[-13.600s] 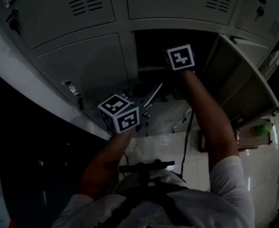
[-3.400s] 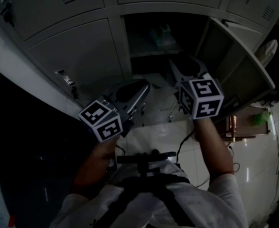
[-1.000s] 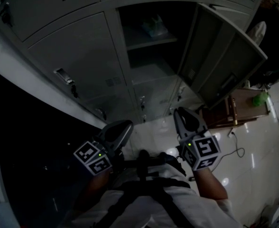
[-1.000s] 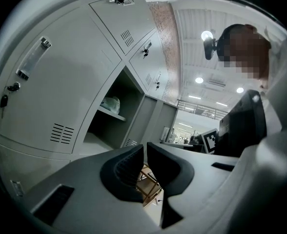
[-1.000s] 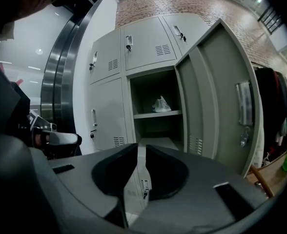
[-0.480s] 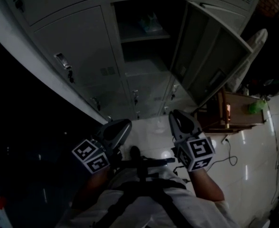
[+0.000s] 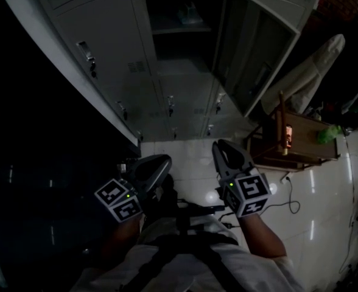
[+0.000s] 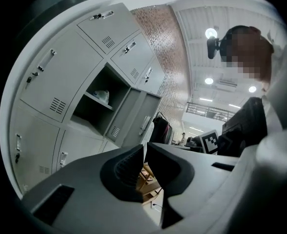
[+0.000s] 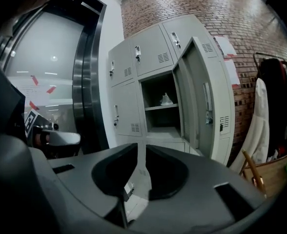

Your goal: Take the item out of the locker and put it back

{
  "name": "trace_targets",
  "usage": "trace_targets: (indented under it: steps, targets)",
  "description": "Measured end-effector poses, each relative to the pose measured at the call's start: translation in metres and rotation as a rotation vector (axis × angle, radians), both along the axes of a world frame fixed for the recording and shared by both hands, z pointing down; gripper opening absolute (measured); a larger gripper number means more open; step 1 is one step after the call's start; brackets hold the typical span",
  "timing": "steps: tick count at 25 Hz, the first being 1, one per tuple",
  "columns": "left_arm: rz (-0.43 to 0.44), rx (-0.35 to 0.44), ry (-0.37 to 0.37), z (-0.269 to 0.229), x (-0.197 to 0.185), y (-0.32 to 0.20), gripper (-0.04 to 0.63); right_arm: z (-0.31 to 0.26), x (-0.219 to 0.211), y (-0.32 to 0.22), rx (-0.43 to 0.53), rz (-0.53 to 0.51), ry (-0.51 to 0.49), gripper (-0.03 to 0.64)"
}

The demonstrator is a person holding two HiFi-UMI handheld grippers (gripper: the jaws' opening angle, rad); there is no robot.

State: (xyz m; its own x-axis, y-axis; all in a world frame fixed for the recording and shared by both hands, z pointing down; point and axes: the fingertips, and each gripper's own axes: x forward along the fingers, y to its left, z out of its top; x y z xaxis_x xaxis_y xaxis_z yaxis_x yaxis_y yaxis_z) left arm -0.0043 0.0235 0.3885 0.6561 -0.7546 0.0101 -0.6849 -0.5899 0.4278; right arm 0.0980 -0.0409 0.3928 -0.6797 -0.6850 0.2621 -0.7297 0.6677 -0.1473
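Presently the small pale crumpled item (image 9: 166, 99), seemingly thin plastic though I cannot confirm the material, lies on the upper shelf (image 9: 163, 107) of the open grey metal locker compartment (image 7: 182, 38), apart from both tools. By that position I judge it returned. The grey locker door (image 7: 258, 47) stands swung wide to the right of the opening. I stand well back from the bank of lockers, both tools held low over the white tiled floor (image 7: 188, 157). My left gripper (image 8: 144, 149) has its jaws pressed together with nothing in them. My right gripper (image 9: 140, 152) has its jaws a narrow slit apart, also with nothing between them. To the right are a wooden chair-like stand (image 7: 282, 145) and a pale hanging garment (image 7: 301, 81), and a dark cable (image 7: 288, 193) trails across the tiles. Risks noted: any fresh reach on the right side could clip the open door's edge and swing it, since it juts toward me. The item looks light, so a brush from a jaw could push it deeper or off the shelf lip. The cable is a trip hazard if I step right, and the dim light makes small clearances hard to judge.
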Motion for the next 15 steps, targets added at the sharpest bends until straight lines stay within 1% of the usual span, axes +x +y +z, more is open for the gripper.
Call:
trace_targets:
  steps: [5, 9, 11, 15]
  targets:
    - [-0.039, 0.021, -0.008, -0.001, 0.016, 0.029, 0.028, 0.004, 0.016, 0.026, -0.001, -0.02, -0.001, 0.049]
    - [-0.048, 0.03, -0.013, -0.001, 0.015, 0.044, 0.028, 0.006, 0.019, 0.039, 0.008, -0.025, 0.001, 0.048]
    - [-0.042, 0.025, -0.012, -0.001, 0.015, 0.05, 0.028, 0.001, 0.015, 0.044, 0.014, -0.026, -0.007, 0.048]
    - [0.002, 0.01, -0.012, -0.001, 0.013, 0.057, 0.028, -0.005, 0.011, 0.046, 0.023, -0.005, -0.009, 0.048]
